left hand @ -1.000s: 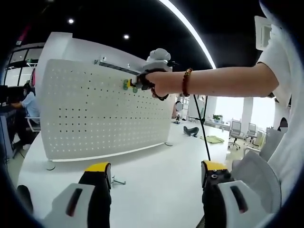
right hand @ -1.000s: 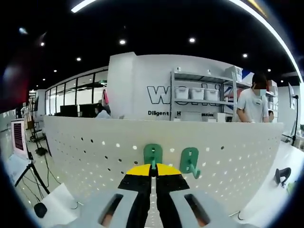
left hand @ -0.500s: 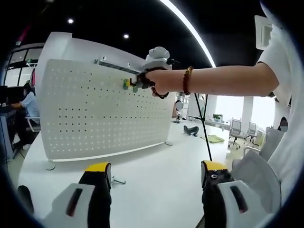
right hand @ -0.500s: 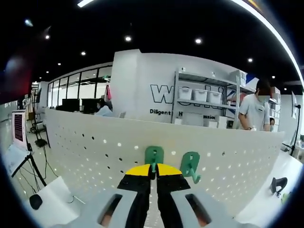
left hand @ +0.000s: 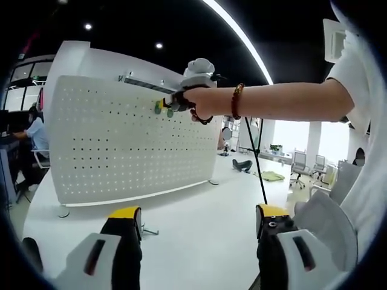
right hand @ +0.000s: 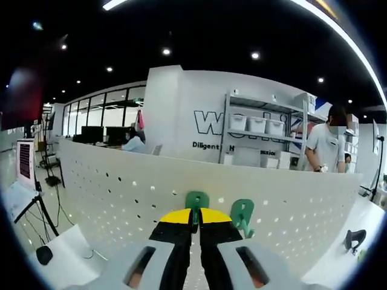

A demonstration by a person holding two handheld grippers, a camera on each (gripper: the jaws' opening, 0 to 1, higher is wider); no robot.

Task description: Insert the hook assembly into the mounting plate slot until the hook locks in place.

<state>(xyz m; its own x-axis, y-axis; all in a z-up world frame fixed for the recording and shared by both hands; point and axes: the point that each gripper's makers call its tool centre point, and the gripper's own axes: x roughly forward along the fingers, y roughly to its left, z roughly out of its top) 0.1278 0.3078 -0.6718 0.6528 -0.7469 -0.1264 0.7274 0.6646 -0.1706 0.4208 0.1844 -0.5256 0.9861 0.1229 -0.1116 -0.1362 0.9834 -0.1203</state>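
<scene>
The white pegboard mounting plate (left hand: 115,145) stands upright on the table. In the right gripper view my right gripper (right hand: 195,215) is shut on a green hook (right hand: 196,200), which is pressed against the plate (right hand: 103,193) near its top edge. A second green hook (right hand: 243,214) hangs on the plate just to the right. In the left gripper view a person's hand holds the right gripper (left hand: 164,107) high at the plate, with green hook parts (left hand: 158,109) at its tip. My left gripper (left hand: 198,215) stays low over the table, jaws wide apart and holding nothing.
The white table (left hand: 199,217) stretches in front of the plate. A tripod (left hand: 257,160) and office chairs (left hand: 299,164) stand to the right. Behind the plate are a shelf with white bins (right hand: 254,125) and a standing person (right hand: 326,148). A seated person (left hand: 37,136) is at far left.
The right gripper and its hook have shifted slightly upward along the plate, still shut on the hook. The left gripper has not moved.
</scene>
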